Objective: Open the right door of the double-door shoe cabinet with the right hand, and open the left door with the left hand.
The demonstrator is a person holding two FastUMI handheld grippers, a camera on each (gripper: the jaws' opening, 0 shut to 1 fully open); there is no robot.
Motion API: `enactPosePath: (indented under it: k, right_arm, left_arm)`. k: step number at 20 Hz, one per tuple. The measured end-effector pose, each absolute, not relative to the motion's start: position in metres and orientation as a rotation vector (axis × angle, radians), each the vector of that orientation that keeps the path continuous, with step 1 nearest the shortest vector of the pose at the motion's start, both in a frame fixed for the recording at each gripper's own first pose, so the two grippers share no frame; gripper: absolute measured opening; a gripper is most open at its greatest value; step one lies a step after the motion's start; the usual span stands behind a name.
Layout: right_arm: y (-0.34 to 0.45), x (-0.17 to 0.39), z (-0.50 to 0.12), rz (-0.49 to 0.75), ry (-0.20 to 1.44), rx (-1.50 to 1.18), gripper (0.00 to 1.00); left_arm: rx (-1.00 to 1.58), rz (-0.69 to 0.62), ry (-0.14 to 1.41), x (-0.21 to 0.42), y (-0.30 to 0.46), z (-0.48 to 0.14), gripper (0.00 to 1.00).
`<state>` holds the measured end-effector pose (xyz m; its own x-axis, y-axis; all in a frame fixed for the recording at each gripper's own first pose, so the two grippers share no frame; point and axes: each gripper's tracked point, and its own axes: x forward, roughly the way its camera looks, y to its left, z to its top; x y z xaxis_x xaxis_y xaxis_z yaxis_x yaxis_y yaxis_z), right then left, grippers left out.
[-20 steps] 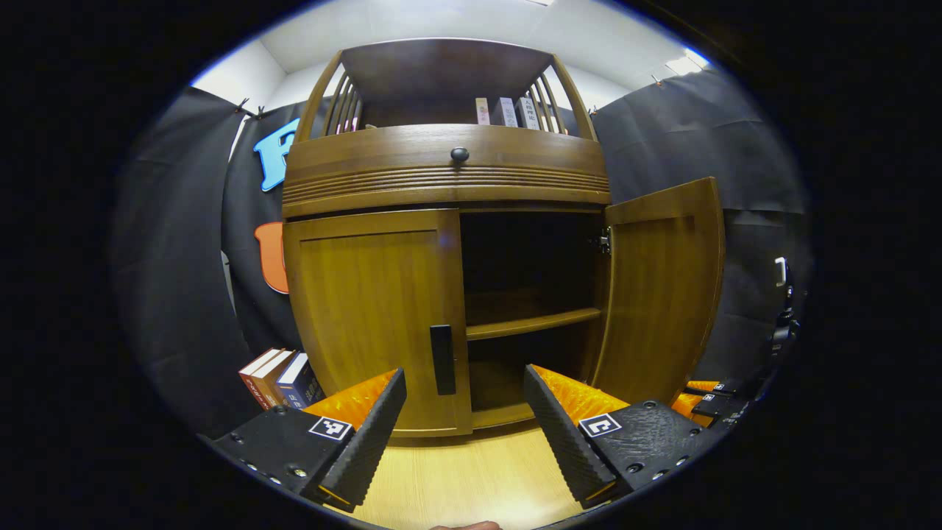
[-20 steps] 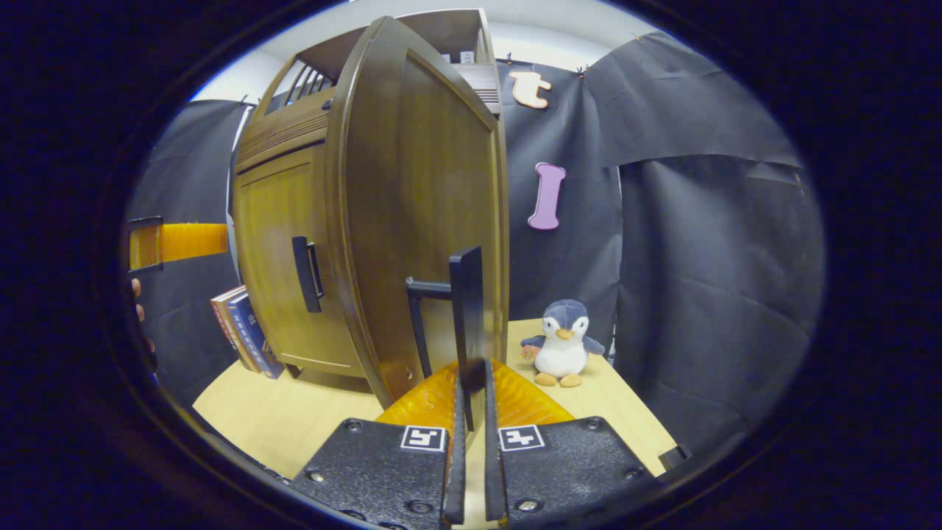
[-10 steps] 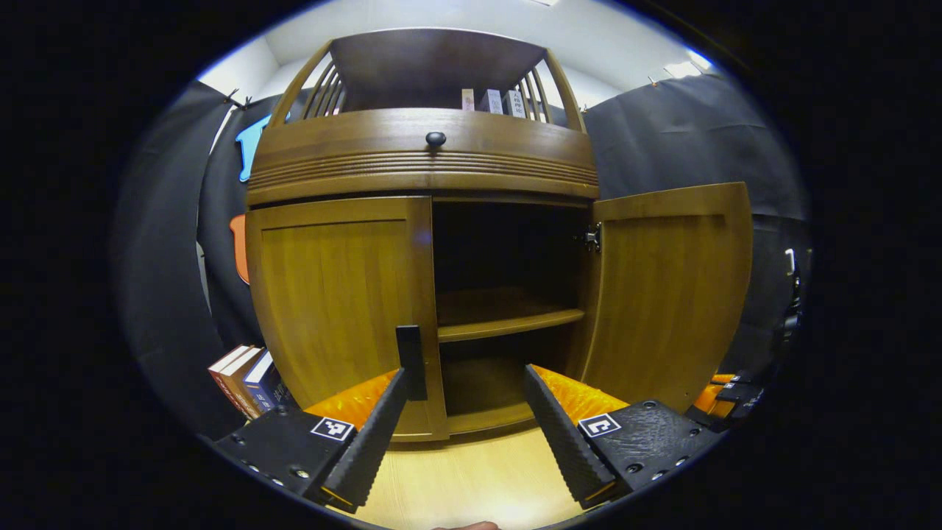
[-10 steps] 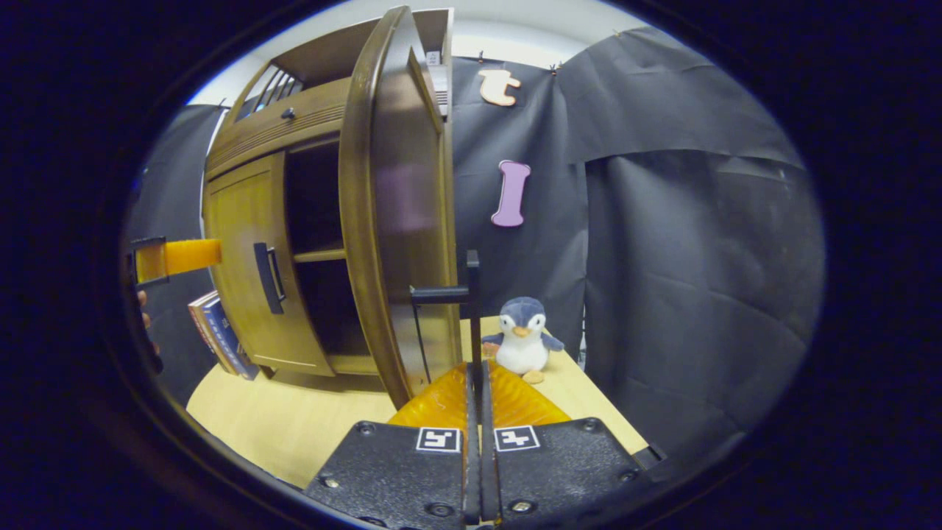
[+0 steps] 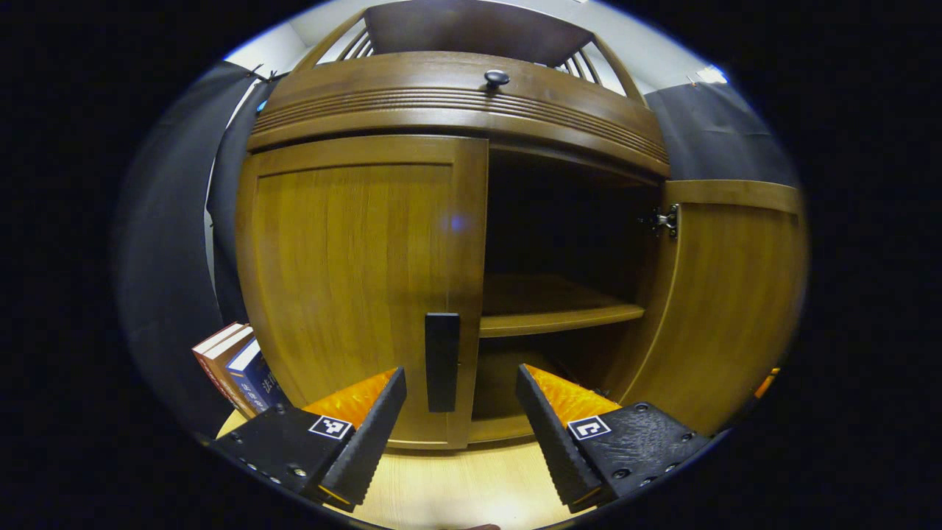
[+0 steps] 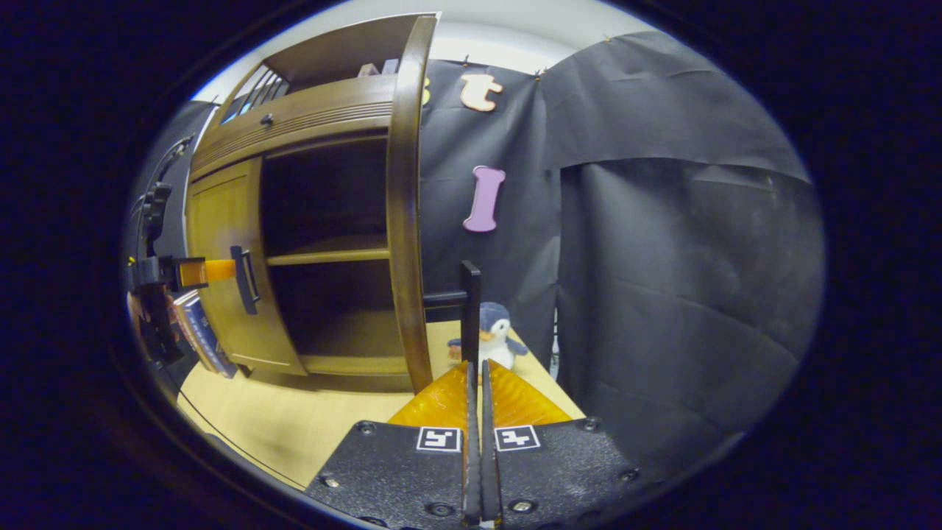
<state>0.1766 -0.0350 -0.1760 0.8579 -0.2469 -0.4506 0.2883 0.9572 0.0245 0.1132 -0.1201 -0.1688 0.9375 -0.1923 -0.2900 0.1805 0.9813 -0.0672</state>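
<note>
Cabinet: we see the brown wooden double-door shoe cabinet (image 5: 456, 96) standing on the pale wooden tabletop (image 5: 471, 486), with a small round black knob (image 5: 497, 76) on the ribbed band above the doors.
Right door: the curved wooden right door (image 5: 725, 302) is swung wide open; in the right gripper view we look along its edge (image 6: 403, 213).
Left door: the wooden left door (image 5: 353, 280) lies closed against the cabinet front.
Inside the cabinet: the open half shows one wooden inner shelf (image 5: 552, 305) with nothing on it that we can make out; the space above is too dark to tell.
Left gripper: the black-and-orange left gripper (image 5: 458, 423) has its jaws spread wide, holding nothing; the left door's black bar handle (image 5: 441, 361) stands between the fingers, not touched by either.
Right gripper: the right gripper (image 6: 477, 412) has its fingers pressed together on the right door's black bar handle (image 6: 469, 316).
Beside the cabinet: a row of leaning books (image 5: 235, 364) rests against the cabinet's left side.
Behind the right door: a small grey-and-white penguin plush toy (image 6: 497, 340) sits on the tabletop, partly hidden by the handle.
Top shelf: we cannot tell what stands there.
</note>
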Motion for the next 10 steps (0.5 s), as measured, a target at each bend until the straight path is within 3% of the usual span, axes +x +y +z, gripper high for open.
enactPosePath:
  k: [3,6,7,8,9,10]
  right_arm:
    - [-0.040,0.170,-0.165,-0.271,0.441,0.130,0.00]
    - [-0.051,0.164,-0.151,-0.295,0.419,0.152,0.09]
    - [-0.051,0.162,-0.149,-0.290,0.415,0.160,0.12]
    - [-0.048,0.160,-0.147,-0.281,0.415,0.170,0.11]
    - [-0.045,0.160,-0.144,-0.270,0.411,0.180,0.11]
    - [-0.045,0.159,-0.141,-0.270,0.409,0.185,0.11]
  left_arm:
    - [-0.042,-0.186,0.311,0.131,-0.120,-0.181,0.92]
    - [-0.030,-0.171,0.304,0.149,-0.118,-0.189,0.92]
    - [-0.029,-0.164,0.306,0.154,-0.116,-0.192,0.79]
    - [-0.028,-0.152,0.304,0.157,-0.113,-0.194,0.92]
    - [-0.031,-0.153,0.304,0.161,-0.114,-0.197,0.79]
    - [-0.025,-0.148,0.298,0.163,-0.112,-0.197,0.77]
